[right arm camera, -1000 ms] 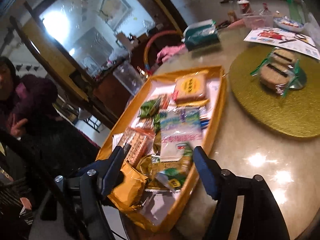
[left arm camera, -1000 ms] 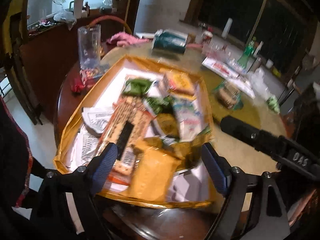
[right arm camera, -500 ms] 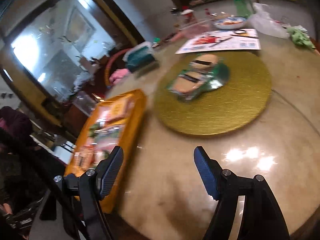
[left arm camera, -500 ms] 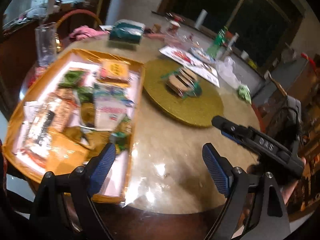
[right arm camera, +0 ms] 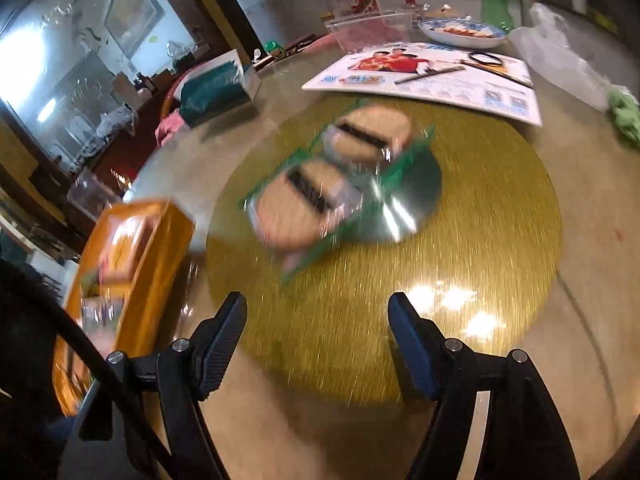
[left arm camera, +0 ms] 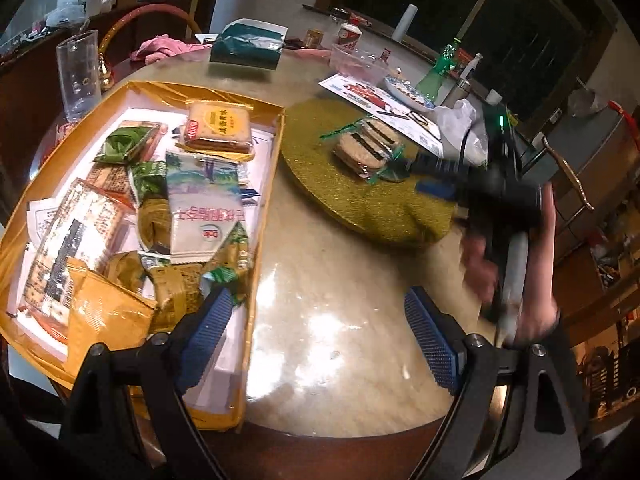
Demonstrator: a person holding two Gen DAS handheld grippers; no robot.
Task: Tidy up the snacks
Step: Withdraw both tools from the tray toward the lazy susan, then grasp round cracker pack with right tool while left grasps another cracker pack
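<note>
The snacks lie in two places: most are heaped in the gold tray (left arm camera: 276, 128) at the left of the table (left arm camera: 332, 300), and two green-wrapped biscuit packs (right arm camera: 332, 176) sit on a small silver disc at the middle of the round gold mat (right arm camera: 480, 240). A second ago both cameras looked down into the tray; now the right tool (right arm camera: 316, 344) has swung across and faces the biscuit packs, with the tray slid off to its left edge (blurred there). Its jaws stand wide with nothing between them. The left tool (left arm camera: 316, 332) has shifted rightward too, and hovers over bare table just beside the tray's right wall, jaws likewise wide and empty. My reading is that the right hand is heading for the stray packs, probably to bring them to the rest.

There is free room ahead of the right tool: open mat lies between it and the packs. Beyond them a printed sheet (right arm camera: 432, 76) with chopsticks on it touches the mat's far edge, so an overshoot would meet that. In the left view the right tool shows as a dark blur over the mat, well apart from the left one.
</note>
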